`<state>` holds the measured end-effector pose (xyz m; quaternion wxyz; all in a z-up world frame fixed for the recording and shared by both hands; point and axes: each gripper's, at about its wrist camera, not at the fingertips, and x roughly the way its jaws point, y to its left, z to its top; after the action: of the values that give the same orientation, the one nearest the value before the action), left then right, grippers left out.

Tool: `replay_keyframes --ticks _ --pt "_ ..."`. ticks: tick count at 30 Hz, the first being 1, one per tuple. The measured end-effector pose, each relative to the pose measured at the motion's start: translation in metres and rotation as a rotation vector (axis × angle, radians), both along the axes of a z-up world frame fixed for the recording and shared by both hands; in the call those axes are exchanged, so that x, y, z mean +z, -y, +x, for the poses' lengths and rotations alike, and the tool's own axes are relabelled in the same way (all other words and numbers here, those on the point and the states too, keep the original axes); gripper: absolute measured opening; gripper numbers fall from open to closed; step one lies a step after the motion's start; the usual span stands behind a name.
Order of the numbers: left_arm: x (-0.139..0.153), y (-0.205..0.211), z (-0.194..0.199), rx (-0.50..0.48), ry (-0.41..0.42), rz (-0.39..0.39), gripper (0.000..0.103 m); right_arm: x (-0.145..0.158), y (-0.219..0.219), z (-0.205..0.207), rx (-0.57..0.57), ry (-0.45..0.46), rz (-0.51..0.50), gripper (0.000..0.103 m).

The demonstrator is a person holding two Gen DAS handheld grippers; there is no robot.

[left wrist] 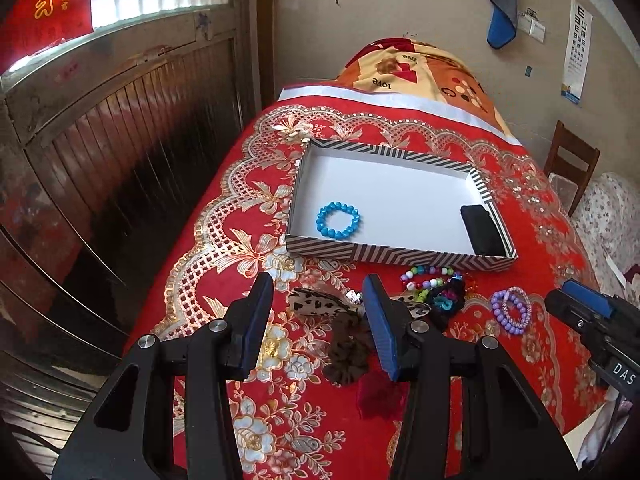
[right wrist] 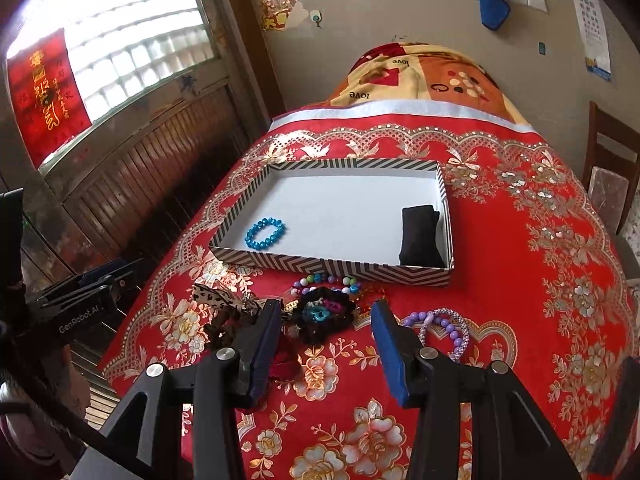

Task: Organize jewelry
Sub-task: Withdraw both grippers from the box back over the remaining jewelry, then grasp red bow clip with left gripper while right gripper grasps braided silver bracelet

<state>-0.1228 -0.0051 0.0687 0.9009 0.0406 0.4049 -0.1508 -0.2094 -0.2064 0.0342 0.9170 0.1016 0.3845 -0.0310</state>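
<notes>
1. The surface is a desk covered by a red floral cloth (left wrist: 224, 240), and the landmark is a shallow striped tray (left wrist: 400, 254) with a white floor lying on it.
2. Inside the tray, a blue bead bracelet (left wrist: 338, 220) lies flat near the front left corner, and a black pouch (left wrist: 482, 235) lies against the right wall. The two are well apart, and the white floor between them is bare.
3. The left wrist view shows the left hand-held gripper (left wrist: 320, 292) in front of the tray with its jaws spread wide and holding nothing. Below and between its fingers lie a leopard-print hair piece (left wrist: 320, 305) and a brown scrunchie (left wrist: 347, 356).
4. Only the left wrist view shows a dark red fabric piece (left wrist: 378, 398) clearly, in front of the scrunchie, farther from the tray.
5. Just in front of the tray's front wall lies a multicoloured bead bracelet (left wrist: 430, 274), with a black knitted scrunchie (left wrist: 446, 300) touching it.
6. To the front right of the tray lie purple bead bracelets (left wrist: 512, 310), apart from the rest of the pile.
7. The right wrist view shows the right hand-held gripper (right wrist: 326, 312) with its jaws also spread wide and empty, hovering over the pile in front of the tray. The black knitted scrunchie sits between its fingers, and the purple bracelets lie just beside its right finger.
8. Only the right wrist view shows the left hand-held gripper from the side, to the left of the tray, off the edge of the cloth.
9. Behind the tray, a folded patterned blanket (left wrist: 416, 72) rests at the far end.
</notes>
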Motion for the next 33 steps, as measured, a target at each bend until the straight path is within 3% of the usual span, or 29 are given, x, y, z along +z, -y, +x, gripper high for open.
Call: replay_keyframes --ticks 11,19,24,27,30,33 --pt "-0.005 0.006 -0.002 -0.026 -0.022 0.002 0.046 -0.006 0.007 -0.006 -0.015 -0.020 0.003 0.045" --pt "-0.015 0.002 -0.001 -0.046 -0.081 -0.031 0.046 -0.016 0.018 -0.010 -0.026 -0.048 0.007 0.045" --pt "-0.033 -0.007 -0.002 -0.120 -0.198 -0.110 0.046 -0.034 0.032 -0.018 -0.053 -0.086 0.013 0.045" --pt "-0.046 -0.003 -0.007 -0.159 -0.256 -0.111 0.046 -0.048 0.045 -0.023 -0.076 -0.117 0.019 0.045" --pt "-0.054 0.010 -0.014 -0.220 -0.263 -0.100 0.047 -0.065 0.060 -0.026 -0.105 -0.159 0.036 0.045" --pt "-0.059 0.026 -0.018 -0.272 -0.268 -0.093 0.060 -0.077 0.075 -0.026 -0.136 -0.186 0.048 0.045"
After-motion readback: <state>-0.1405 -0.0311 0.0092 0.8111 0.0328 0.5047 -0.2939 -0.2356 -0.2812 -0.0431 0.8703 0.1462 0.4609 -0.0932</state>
